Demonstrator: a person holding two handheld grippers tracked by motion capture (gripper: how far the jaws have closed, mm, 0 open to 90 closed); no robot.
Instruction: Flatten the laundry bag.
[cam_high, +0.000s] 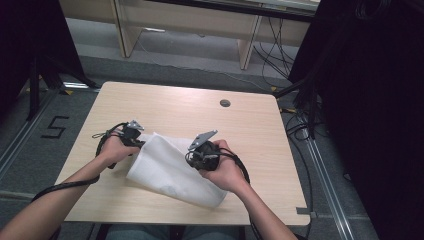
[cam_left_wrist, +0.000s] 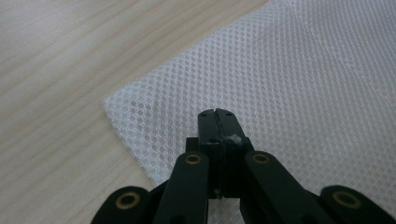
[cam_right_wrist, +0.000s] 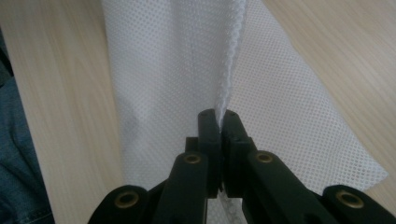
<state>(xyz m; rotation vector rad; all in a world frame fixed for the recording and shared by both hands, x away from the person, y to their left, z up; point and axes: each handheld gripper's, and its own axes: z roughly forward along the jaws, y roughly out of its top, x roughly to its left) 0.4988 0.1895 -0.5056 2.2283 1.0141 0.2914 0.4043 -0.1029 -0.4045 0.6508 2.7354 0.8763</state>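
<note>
A white mesh cloth (cam_high: 172, 170) lies folded on the wooden table (cam_high: 240, 125), slanting from upper left to lower right. My left gripper (cam_high: 136, 136) is at the cloth's upper left end. In the left gripper view its jaws (cam_left_wrist: 217, 113) are pressed together low over the mesh (cam_left_wrist: 289, 79) near a corner, with a speck of white at their seam. My right gripper (cam_high: 200, 150) is over the cloth's middle. Its jaws (cam_right_wrist: 217, 113) are shut on a raised fold of the mesh (cam_right_wrist: 231, 56), which runs up and away from the tips.
A round cable hole (cam_high: 225, 103) sits at the table's far side. Bare wood surrounds the cloth. Dark stands and cables (cam_high: 300, 100) crowd the floor to the right. A denim-clad leg (cam_right_wrist: 18, 154) shows past the table's near edge.
</note>
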